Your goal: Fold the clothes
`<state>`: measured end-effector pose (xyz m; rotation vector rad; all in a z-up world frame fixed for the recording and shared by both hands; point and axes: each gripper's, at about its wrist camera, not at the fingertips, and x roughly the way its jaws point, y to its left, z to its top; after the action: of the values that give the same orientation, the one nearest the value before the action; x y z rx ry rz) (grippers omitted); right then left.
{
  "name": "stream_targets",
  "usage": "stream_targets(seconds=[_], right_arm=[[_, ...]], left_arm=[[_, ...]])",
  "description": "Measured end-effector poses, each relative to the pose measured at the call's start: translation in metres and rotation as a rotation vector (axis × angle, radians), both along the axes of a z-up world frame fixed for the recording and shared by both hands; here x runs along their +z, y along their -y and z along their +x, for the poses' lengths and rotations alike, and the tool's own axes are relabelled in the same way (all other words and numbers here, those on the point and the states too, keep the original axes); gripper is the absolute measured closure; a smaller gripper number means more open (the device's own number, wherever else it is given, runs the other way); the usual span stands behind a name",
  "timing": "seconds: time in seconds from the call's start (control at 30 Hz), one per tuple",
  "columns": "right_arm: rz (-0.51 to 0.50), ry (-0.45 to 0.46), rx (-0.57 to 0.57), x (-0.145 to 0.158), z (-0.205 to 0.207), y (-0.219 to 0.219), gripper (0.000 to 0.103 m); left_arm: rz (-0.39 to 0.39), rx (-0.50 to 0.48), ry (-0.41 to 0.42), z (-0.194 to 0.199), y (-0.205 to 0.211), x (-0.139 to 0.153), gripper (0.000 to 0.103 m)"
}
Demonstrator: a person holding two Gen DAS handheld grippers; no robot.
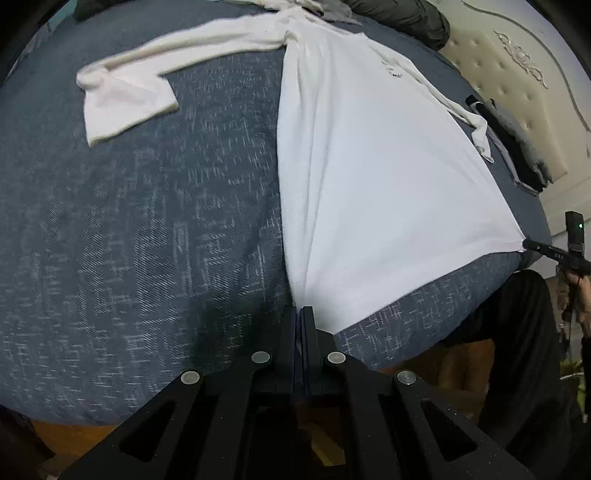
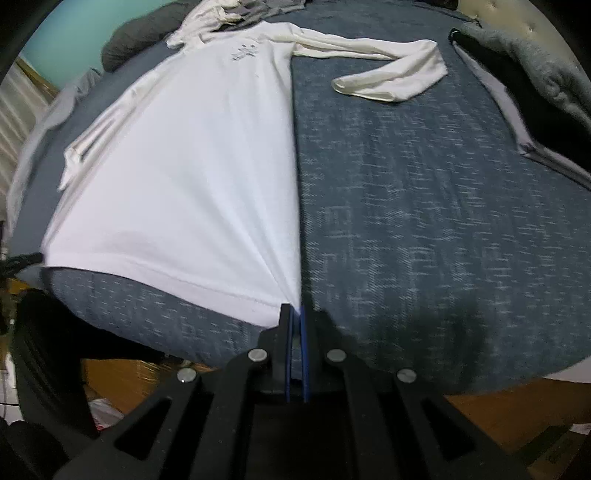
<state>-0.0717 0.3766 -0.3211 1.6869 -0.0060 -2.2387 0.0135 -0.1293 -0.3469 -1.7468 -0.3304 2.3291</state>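
Black tongs fill the bottom of both wrist views. Left gripper (image 1: 300,308): jaws pressed together on the lower left hem corner of the white long-sleeved shirt (image 1: 369,177). Right gripper (image 2: 294,310): blue-lined jaws nearly together, pinching the lower right hem corner of the same shirt (image 2: 192,177). The right gripper also shows at the far right edge of the left view (image 1: 526,243), touching the opposite corner.

Containers: none seen.

Shirt position: lies flat, front up, on the blue-grey woven bedspread (image 1: 147,240), hem toward the tongs, collar away. Hem is drawn taut between the two grippers; creases fan out from each gripped corner. Left sleeve (image 1: 147,74) is spread out to the side and bent back on itself at the cuff. Right sleeve (image 2: 391,70) likewise, doubled back near the cuff. Small dark print (image 1: 393,72) near the chest; unreadable.

Hidden or unclear: heaped clothes (image 2: 236,11) beyond the collar are cut off by the frame edge. Dark folded garments (image 1: 517,144) sit at the bed's right edge by a tufted headboard (image 1: 517,74). Person's dark-clothed leg (image 1: 517,350) partly visible.
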Motion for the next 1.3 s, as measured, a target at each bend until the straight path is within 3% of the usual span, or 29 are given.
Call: stream_targets(seconds=[0.13,0.23,0.3,0.4,0.47,0.6,0.7,0.73,0.77,0.8,1.13,1.3], right_arm=[[-0.147,0.007,-0.086,0.009,-0.008,-0.022,0.098],[-0.21,0.012,-0.156,0.015,-0.016,-0.04,0.087],[-0.222,0.023,-0.18,0.014,-0.02,-0.045,0.08],[-0.233,0.058,-0.204,0.003,-0.032,-0.043,0.079],[-0.232,0.089,-0.2,-0.003,-0.036,-0.037,0.079],[-0.2,0.136,-0.175,-0.012,-0.032,-0.025,0.079],[-0.185,0.143,-0.155,-0.014,-0.031,-0.017,0.079],[-0.18,0.139,-0.146,-0.013,-0.03,-0.016,0.079],[-0.173,0.134,-0.135,-0.012,-0.029,-0.014,0.082],[-0.166,0.128,-0.123,-0.01,-0.027,-0.012,0.095],[-0.099,-0.013,-0.077,0.03,-0.019,-0.023,0.1],[-0.044,0.002,-0.064,0.015,-0.014,-0.018,0.1]], left_arm=[[0.018,0.015,0.002,-0.003,0.001,0.003,0.099],[0.034,0.053,-0.021,-0.007,0.004,0.006,0.097],[0.045,0.063,-0.026,-0.01,0.006,0.007,0.093],[0.061,0.078,-0.034,-0.015,0.008,0.009,0.084],[0.072,0.088,-0.039,-0.018,0.009,0.01,0.07],[0.066,0.08,-0.019,-0.028,0.006,0.001,0.066],[0.057,0.065,-0.004,-0.032,0.0,-0.008,0.067],[0.051,0.06,0.0,-0.032,-0.001,-0.01,0.074],[0.04,0.054,0.0,-0.033,-0.002,-0.012,0.091],[0.03,0.05,0.0,-0.032,-0.003,-0.013,0.1],[0.03,0.07,-0.075,-0.011,0.014,0.018,0.101],[0.035,0.093,-0.028,-0.016,0.019,-0.007,0.101]])
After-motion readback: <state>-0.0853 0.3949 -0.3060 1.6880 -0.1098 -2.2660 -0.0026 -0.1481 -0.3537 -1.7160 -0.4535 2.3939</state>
